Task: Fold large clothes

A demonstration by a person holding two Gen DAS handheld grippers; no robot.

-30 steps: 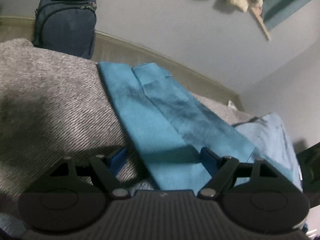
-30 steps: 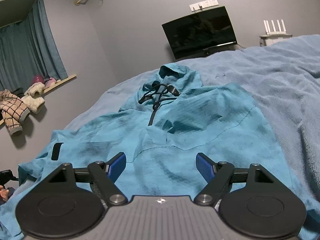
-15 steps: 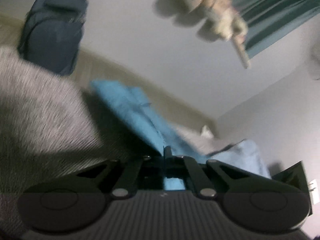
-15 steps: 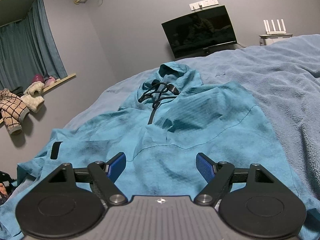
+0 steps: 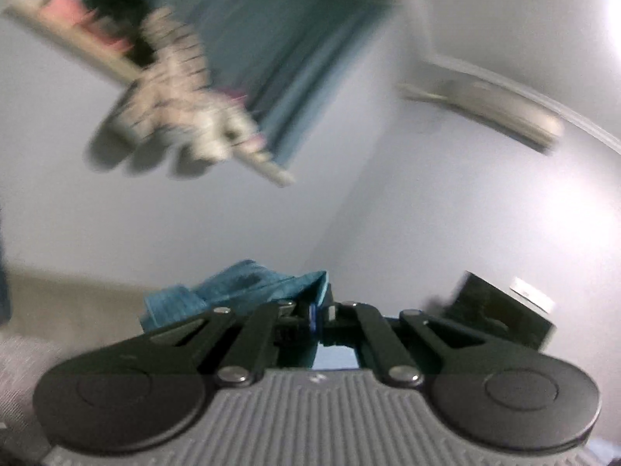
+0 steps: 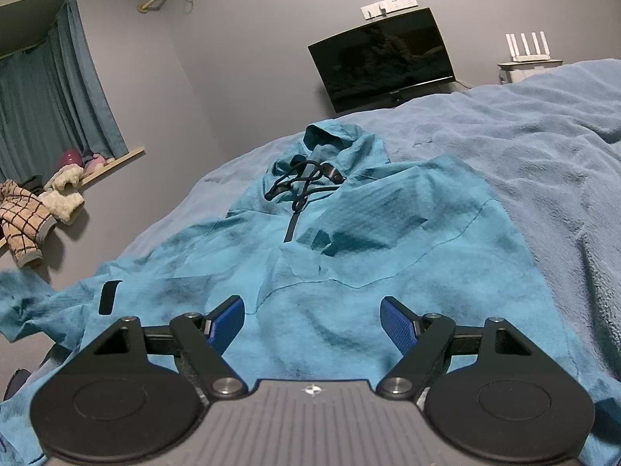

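A large teal hooded top (image 6: 349, 256) lies spread on the bed, hood with black drawstrings (image 6: 302, 182) at the far end. My right gripper (image 6: 312, 320) is open and empty, hovering low over the top's lower front. My left gripper (image 5: 316, 312) is shut on the top's teal sleeve (image 5: 240, 287) and holds it lifted, tilted up toward the wall; this view is blurred. In the right wrist view the sleeve (image 6: 27, 306) rises at the far left.
A light blue blanket (image 6: 524, 163) covers the bed. A black monitor (image 6: 384, 58) and a white router (image 6: 528, 48) stand beyond the bed. A curtained window (image 6: 50, 101) with soft toys (image 6: 35, 206) on its sill is at left.
My left gripper has shut on the sleeve and lifted it off the grey cover, swinging up toward the wall and window. My right gripper has stayed open and barely moved.
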